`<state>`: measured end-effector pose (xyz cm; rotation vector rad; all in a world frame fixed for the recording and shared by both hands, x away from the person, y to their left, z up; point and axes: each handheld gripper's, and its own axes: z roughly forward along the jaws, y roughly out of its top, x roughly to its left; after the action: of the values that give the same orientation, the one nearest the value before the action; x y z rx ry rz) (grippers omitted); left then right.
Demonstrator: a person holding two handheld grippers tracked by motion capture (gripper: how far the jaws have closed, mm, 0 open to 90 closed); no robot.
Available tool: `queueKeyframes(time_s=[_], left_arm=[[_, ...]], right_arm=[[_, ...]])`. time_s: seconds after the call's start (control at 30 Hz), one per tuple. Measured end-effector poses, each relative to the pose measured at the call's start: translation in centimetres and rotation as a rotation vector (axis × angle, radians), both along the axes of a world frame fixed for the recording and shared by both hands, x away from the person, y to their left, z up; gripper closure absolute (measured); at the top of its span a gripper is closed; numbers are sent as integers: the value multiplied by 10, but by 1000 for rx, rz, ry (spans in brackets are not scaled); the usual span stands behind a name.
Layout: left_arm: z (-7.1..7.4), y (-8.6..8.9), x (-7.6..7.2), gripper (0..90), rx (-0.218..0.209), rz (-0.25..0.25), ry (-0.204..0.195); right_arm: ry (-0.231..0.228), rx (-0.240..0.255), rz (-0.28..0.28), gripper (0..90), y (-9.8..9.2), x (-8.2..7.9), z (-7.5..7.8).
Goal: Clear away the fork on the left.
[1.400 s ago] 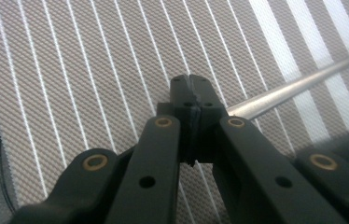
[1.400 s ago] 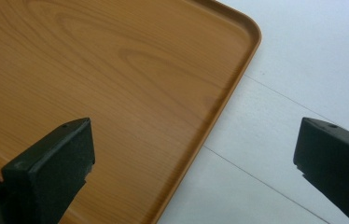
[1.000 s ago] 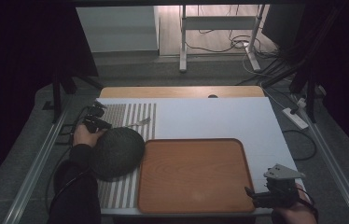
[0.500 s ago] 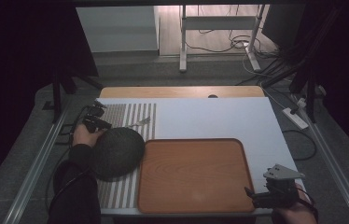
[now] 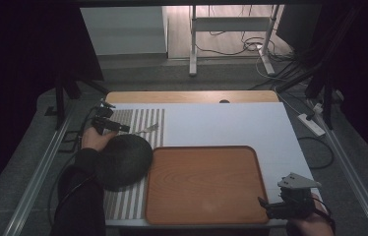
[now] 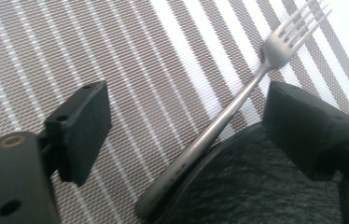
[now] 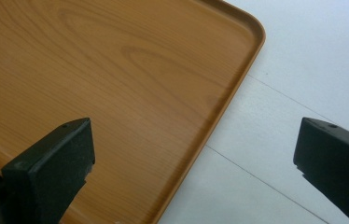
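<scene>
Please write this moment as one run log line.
left gripper: open, over fork | right gripper: open, at tray corner | plate: on striped mat

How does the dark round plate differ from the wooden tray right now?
The dark round textured plate is circular and near black; the rectangular wooden tray is orange-brown with rounded corners and looks larger. The plate lies on the striped placemat with a metal fork at its edge; the tray sits on the white tabletop. Both are empty.
</scene>
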<state>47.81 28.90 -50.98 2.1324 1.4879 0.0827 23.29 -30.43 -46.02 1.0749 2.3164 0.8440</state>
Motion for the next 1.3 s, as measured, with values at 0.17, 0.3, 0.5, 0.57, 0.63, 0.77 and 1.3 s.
queueKeyframes(time_s=[0.17,0.3,0.5,0.57,0.63,0.77,1.3], left_arm=[[-2,-15,8,3,29,-52,20],[-4,-29,15,0,61,-76,30],[-10,-49,25,0,130,-117,58],[-13,-53,27,0,165,-125,69],[-16,-55,28,0,188,-123,74],[-16,-58,28,28,233,-117,56],[-7,-29,25,646,200,-62,20]], right_arm=[[1,-1,-1,0,0,0,0],[2,-1,-1,0,0,0,0],[2,2,-2,0,0,0,0],[2,3,-1,0,0,0,0],[2,3,0,0,0,0,0],[2,3,2,0,-1,0,0],[4,0,4,0,0,0,0]])
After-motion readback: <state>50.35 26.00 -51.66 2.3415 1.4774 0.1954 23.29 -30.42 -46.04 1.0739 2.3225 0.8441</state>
